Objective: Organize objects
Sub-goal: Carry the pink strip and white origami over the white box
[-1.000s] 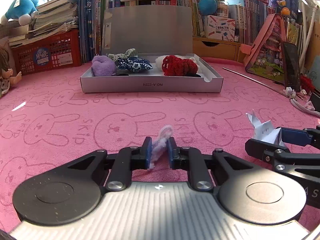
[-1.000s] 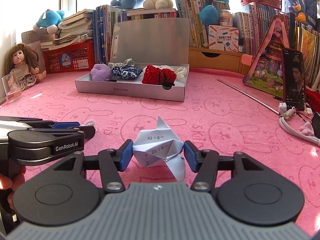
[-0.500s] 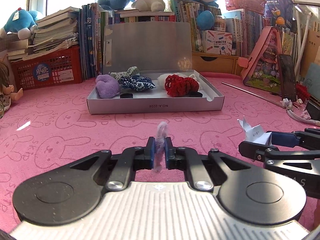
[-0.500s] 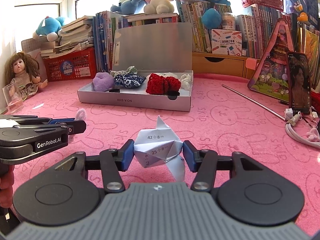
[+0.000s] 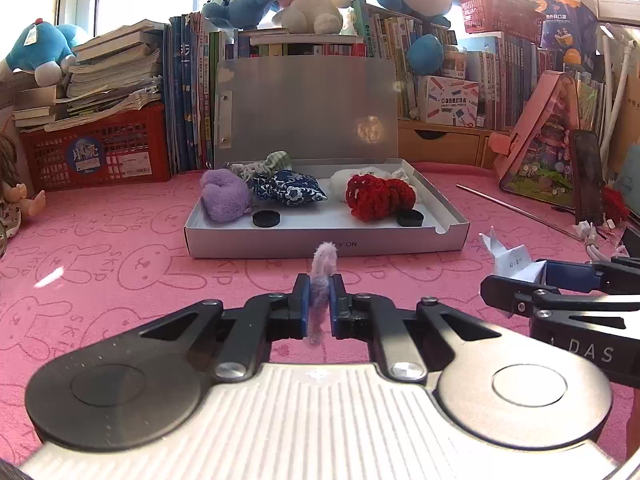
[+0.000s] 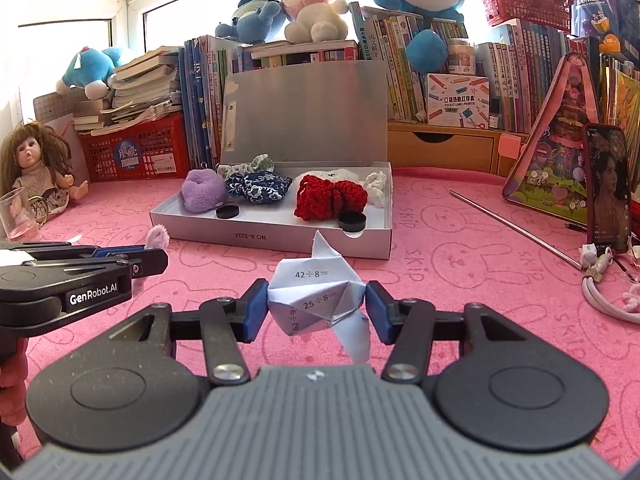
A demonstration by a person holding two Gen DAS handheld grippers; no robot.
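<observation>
Fuzzy lilac pipe-cleaner strip (image 5: 320, 294) stood upright, pinched tight betw. the blue pads of the left gripper (image 5: 319, 308), above the pink bunny-print cloth (image 5: 100, 264). Folded white paper figure (image 6: 316, 294), crisp creases w/ printed division sums, was clamped betw. the right gripper (image 6: 316, 308) pads, jaws partway apart around it. Ahead lay a shallow grey card box (image 5: 320, 240), lid up, w/ plush purple scrunchie (image 5: 224, 196), blue floral fabric one (image 5: 290, 190), chunky red knit one (image 5: 378, 196).

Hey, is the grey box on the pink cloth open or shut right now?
Open. The grey box's lid stands upright behind it, and the red knitted piece inside shows.
</observation>
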